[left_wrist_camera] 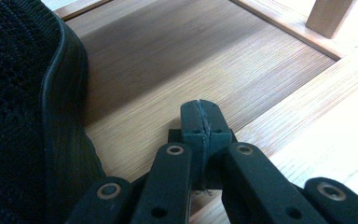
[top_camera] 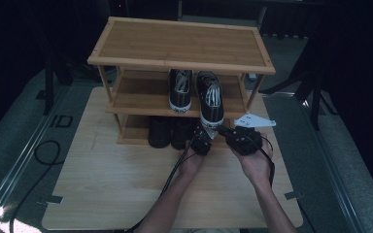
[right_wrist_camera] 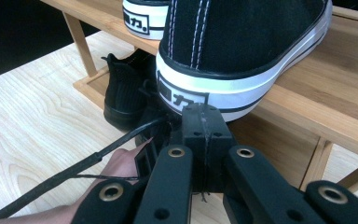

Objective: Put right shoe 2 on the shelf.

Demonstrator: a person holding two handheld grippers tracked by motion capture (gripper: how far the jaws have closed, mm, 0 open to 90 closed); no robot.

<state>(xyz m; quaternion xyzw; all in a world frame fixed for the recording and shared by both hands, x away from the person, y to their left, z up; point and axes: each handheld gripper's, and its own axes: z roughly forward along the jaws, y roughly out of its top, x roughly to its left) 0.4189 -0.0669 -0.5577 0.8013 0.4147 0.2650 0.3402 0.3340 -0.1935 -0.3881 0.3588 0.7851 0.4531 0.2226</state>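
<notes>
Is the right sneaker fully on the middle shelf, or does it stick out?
It sticks out: the right sneaker's heel hangs past the middle shelf's front edge.

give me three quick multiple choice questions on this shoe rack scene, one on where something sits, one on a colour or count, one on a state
1. Where do the black-and-white sneakers sit on the wooden rack?
A. top shelf
B. middle shelf
C. on the table beside the rack

2. What colour are the shoes on the bottom shelf?
A. black all over
B. red
C. white

3. How do the jaws of the right gripper stand?
A. wide open
B. closed on a lace
C. shut with nothing between them

Answers:
1. B: the high view shows the pair under the bare top board, with another shelf below it.
2. A: both the high view and the right gripper view show them dark, with no white sole.
3. C: the right gripper view shows the two pads pressed together just short of the sneaker's white heel.
</notes>
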